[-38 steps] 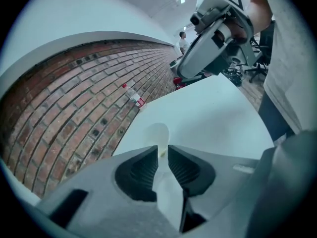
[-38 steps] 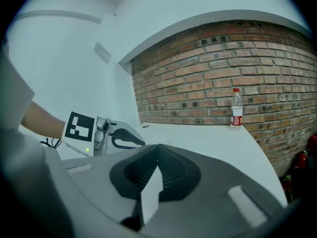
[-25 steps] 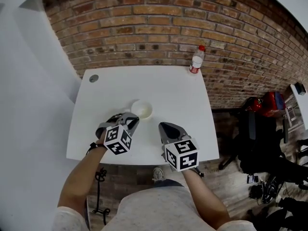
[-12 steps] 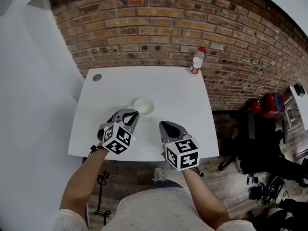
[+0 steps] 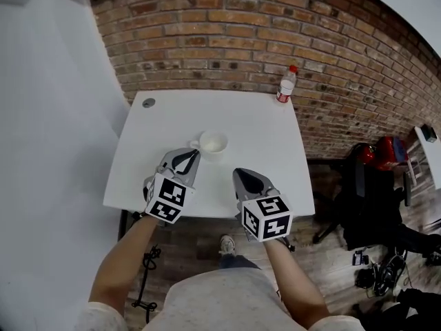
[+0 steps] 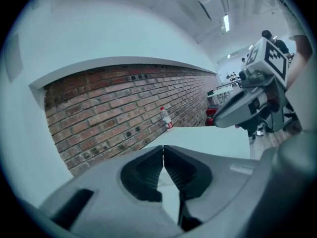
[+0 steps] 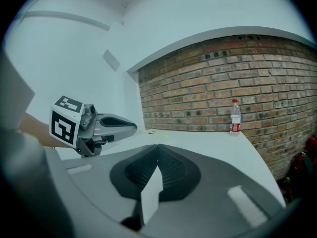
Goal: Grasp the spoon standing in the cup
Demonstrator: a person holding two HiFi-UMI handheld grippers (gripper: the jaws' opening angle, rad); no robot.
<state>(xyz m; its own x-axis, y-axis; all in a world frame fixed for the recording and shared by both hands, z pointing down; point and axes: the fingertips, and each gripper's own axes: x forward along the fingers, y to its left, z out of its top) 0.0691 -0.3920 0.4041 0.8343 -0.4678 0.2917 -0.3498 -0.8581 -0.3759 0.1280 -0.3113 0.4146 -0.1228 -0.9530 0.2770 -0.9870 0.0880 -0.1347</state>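
White table (image 5: 138,178) against a red brick wall (image 5: 227,47): a person at its near edge holds a two-jaw gripper in each hand above the surface. A white cup (image 5: 213,143) stands near the middle of the table, its handle turned to the person's left. Any spoon in it is too small to make out from the head view. The left gripper (image 5: 192,156) points up the table with its tips just beside the cup's handle, on the near side (whether they touch it cannot be told). Its own view shows the two jaws pressed together at the tips, with nothing between them. The right gripper (image 5: 239,174) hovers to the right of the left one, over the table's near edge and apart from the cup. Its jaws too meet at the tips, with nothing held. Each gripper carries a cube (image 5: 167,198) with black-and-white square markers at the hand end. A clear plastic bottle (image 5: 286,85) with a red cap and red label stands upright at the far right corner, close to the wall. A small grey disc (image 5: 148,103) sits in the far left corner of the tabletop. On the wooden floor (image 5: 331,254) to the right are a black chair (image 5: 372,198) and a red object (image 5: 387,147).
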